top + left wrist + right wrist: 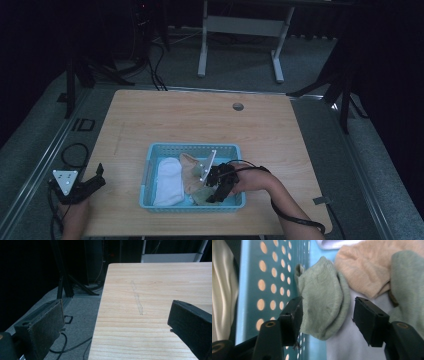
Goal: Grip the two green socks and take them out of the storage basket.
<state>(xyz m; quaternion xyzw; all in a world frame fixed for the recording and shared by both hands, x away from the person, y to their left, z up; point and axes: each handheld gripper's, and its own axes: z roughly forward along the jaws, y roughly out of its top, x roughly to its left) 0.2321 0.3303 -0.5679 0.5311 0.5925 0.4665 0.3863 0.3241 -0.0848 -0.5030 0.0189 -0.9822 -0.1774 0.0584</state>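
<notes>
Socks in a blue basket [150,175], right gripper [214,196] reaching in.

Right gripper view: jaws parted around one green sock [324,300], left pad touching, right pad apart, by the holed basket wall; one peach sock [364,267] beyond. High view adds a white sock [167,181]. Left gripper [97,175] hangs released over the table [200,120] edge.

No lettering, label, brand or number is legible anywhere in these views. The blue basket [192,148] and wooden table [200,120] carry no readable markings.
</notes>
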